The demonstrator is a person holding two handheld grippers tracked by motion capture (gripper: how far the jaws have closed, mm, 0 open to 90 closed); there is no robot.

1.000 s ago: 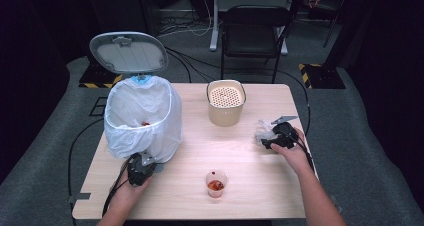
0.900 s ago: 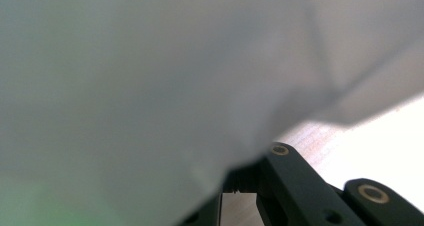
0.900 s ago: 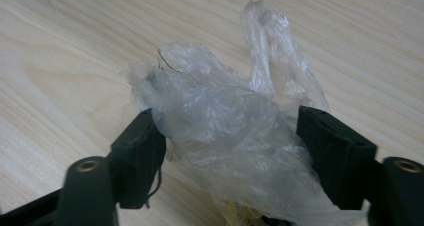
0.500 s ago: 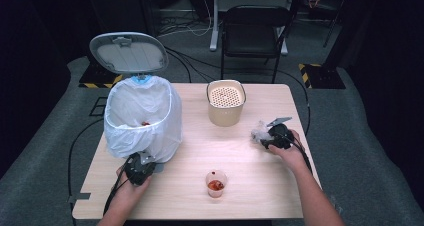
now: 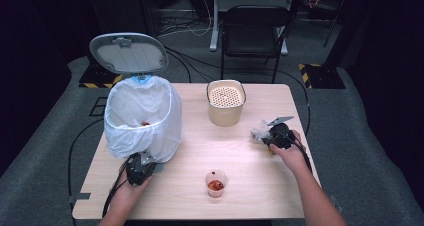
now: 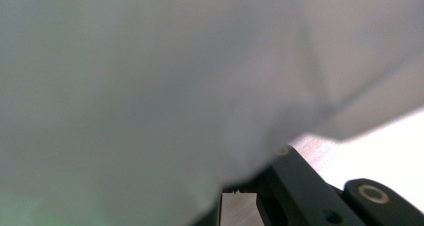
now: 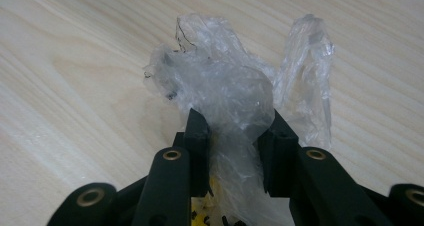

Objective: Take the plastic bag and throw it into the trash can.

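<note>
A crumpled piece of clear plastic wrap [image 5: 258, 132] [image 7: 225, 86] lies on the right side of the wooden table [image 5: 260, 186]. My right gripper [image 5: 266, 136] [image 7: 234, 136] has just closed its jaws and is shut on it, the pads pinching its near end. A bin lined with a white bag [image 5: 142, 116] [image 6: 150, 86] stands at the left with its lid [image 5: 129, 52] up. My left gripper [image 5: 145, 158] sits at the bin's foot, shut against the bag's lower edge. One black jaw shows under the bag in the left gripper view; the bag hides the other.
A small clear cup [image 5: 216, 182] with red bits stands near the front middle. A cream container with a perforated lid [image 5: 226, 102] sits at the back middle. Something red [image 5: 145, 123] lies inside the bin. A black chair [image 5: 255, 26] stands beyond the table.
The right gripper's jaws closed onto the plastic wrap and the hand shifted slightly towards the left. The left gripper stayed at the bin.
</note>
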